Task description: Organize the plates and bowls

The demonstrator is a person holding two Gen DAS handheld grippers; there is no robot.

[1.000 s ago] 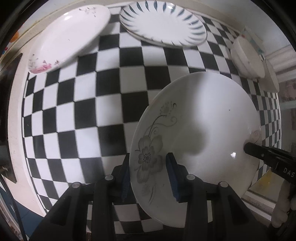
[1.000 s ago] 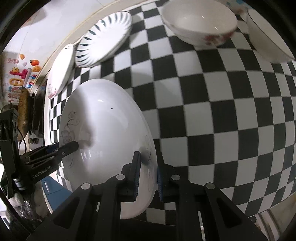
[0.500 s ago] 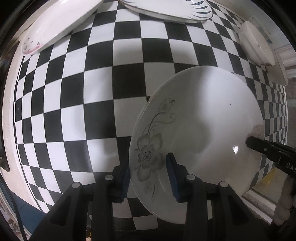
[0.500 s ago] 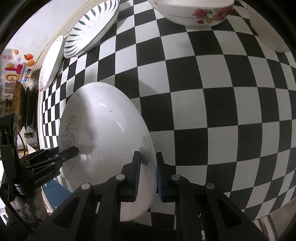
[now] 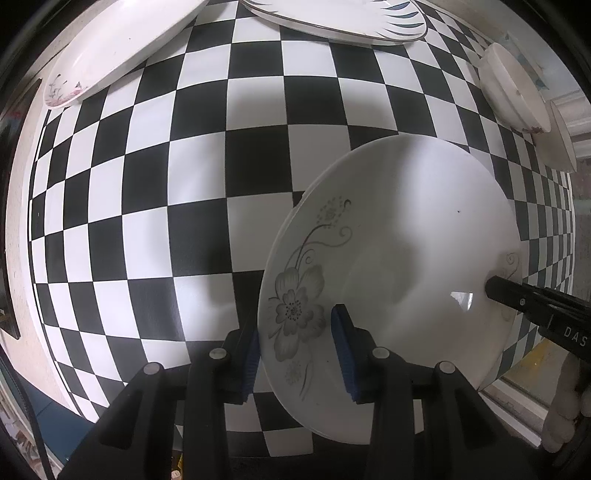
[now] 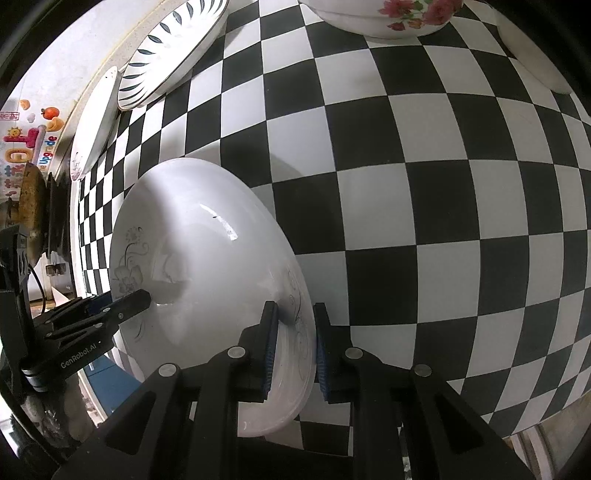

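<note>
A white plate with a grey flower print (image 5: 406,240) (image 6: 207,251) sits low over the black-and-white checked tablecloth (image 5: 184,184), held at two opposite rims. My left gripper (image 5: 295,350) points straight down and is shut on the flowered rim; its black fingertips (image 6: 140,299) also show in the right wrist view. My right gripper (image 6: 294,347) straddles the opposite rim with its jaws opening, the pads still at the rim. One of its fingers (image 5: 495,288) shows in the left wrist view. I cannot tell whether the plate touches the cloth.
At the back lie a pink-flowered plate (image 5: 122,40) (image 6: 96,122) and a blue-leaf plate (image 5: 332,18) (image 6: 173,51). A red-flowered bowl (image 6: 388,14) (image 5: 513,88) and a plain bowl (image 5: 554,144) (image 6: 535,55) stand at the far right. The table's edge (image 5: 517,398) runs just beyond the held plate.
Both grippers have sunk with the plate toward the checked cloth, so the back plates and bowls have slid to the frame tops. The right pads stand slightly further apart.
</note>
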